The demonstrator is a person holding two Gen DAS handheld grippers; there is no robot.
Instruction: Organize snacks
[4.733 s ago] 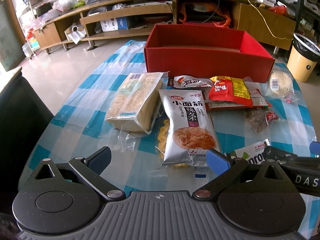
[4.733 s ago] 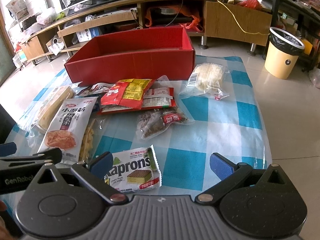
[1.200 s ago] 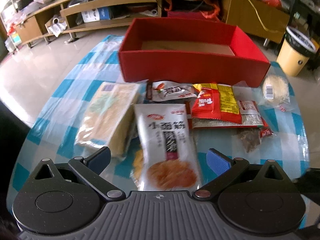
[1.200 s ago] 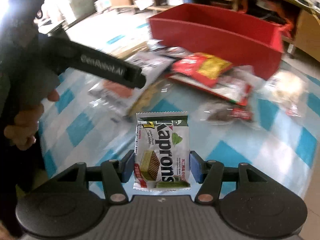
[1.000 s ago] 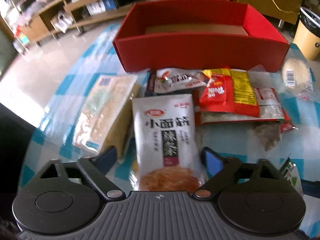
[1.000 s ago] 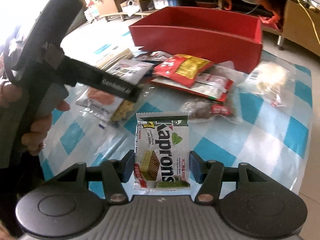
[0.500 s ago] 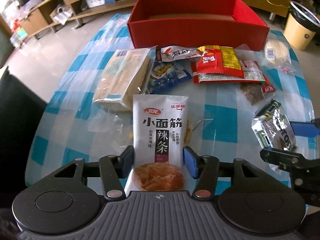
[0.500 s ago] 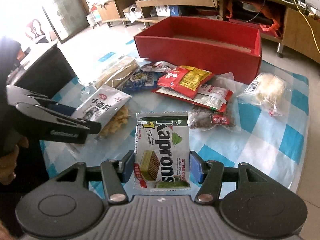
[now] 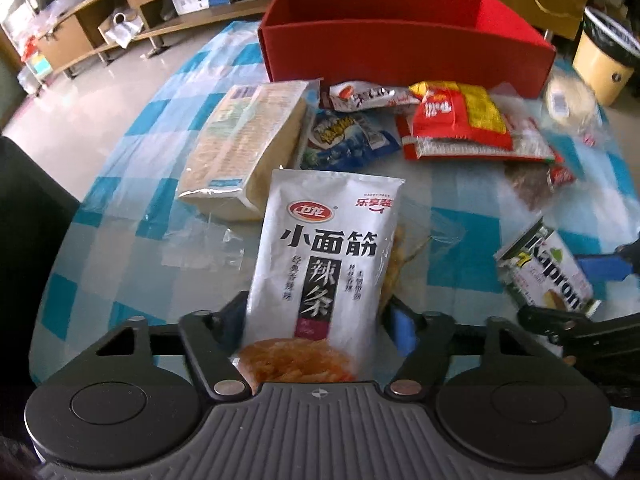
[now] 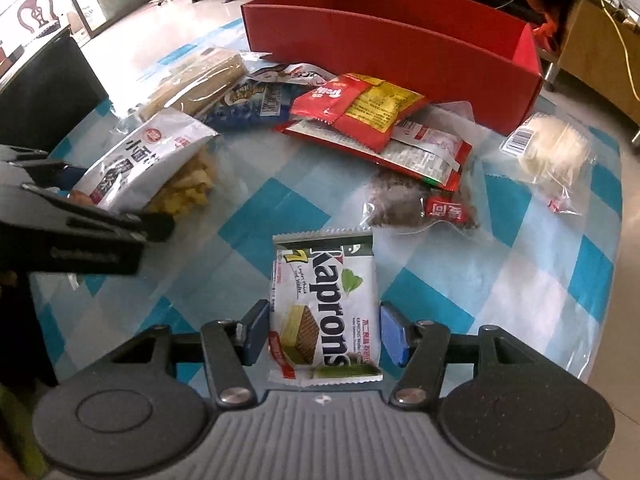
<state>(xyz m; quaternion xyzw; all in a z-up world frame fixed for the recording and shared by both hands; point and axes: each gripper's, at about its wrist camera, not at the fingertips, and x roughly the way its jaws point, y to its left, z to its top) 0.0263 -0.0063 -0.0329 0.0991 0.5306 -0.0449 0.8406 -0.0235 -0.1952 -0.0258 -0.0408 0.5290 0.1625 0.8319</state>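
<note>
Right wrist view shows the long open red cardboard box (image 10: 392,44) at 12 o'clock, its length crosswise, beyond the right gripper (image 10: 324,330) clamped on the green-and-white Kaprons wafer packet (image 10: 325,308), while the left gripper (image 9: 316,320) pinches the white spicy-strip snack bag (image 9: 320,264).

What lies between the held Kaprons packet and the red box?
In the right wrist view, a dark clear-wrapped snack and red packets lie between Kaprons packet and red box.

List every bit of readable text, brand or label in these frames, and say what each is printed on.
"小面筋", "辣条", "卫龙": white snack bag held in the left tool.
"Kaprons": green-and-white wafer pack held in the right tool.
Barcode only, digits unreadable: clear bag of pale snacks.
Red-and-yellow packet, blue packet, dark vacuum pack: print too small or blurred.
Lettering on the left tool's arm in the right view: blurred.
</note>
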